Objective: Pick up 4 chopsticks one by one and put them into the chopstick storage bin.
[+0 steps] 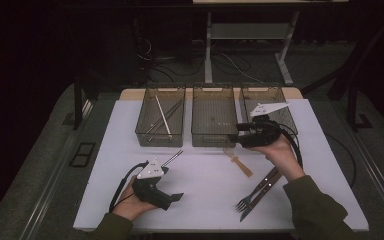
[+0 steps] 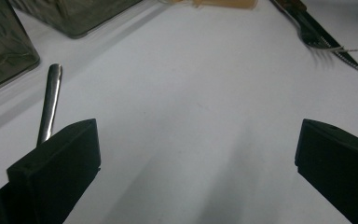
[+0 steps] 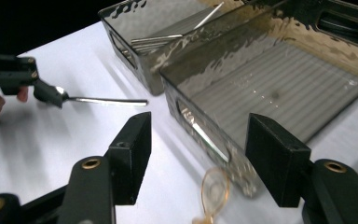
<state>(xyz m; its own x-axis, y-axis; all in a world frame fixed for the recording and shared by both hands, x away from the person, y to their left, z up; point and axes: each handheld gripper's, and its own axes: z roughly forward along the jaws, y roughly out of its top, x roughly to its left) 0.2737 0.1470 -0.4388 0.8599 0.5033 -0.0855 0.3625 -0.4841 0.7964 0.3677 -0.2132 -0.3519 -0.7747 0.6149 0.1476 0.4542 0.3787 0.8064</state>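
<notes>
Room dim. White worktop point(image 1: 300, 130) lit from above. Grey carpet floor point(image 1: 40, 165). Beyond worktop's far edge: desk frame legs point(image 1: 208, 50), loose cables point(image 1: 230, 62).

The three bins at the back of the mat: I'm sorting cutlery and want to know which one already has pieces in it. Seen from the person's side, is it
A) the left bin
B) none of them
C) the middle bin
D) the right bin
A: in the high view the left bin holds long thin utensils lying lengthwise, while the middle bin shows a bare floor with only glints.
</notes>
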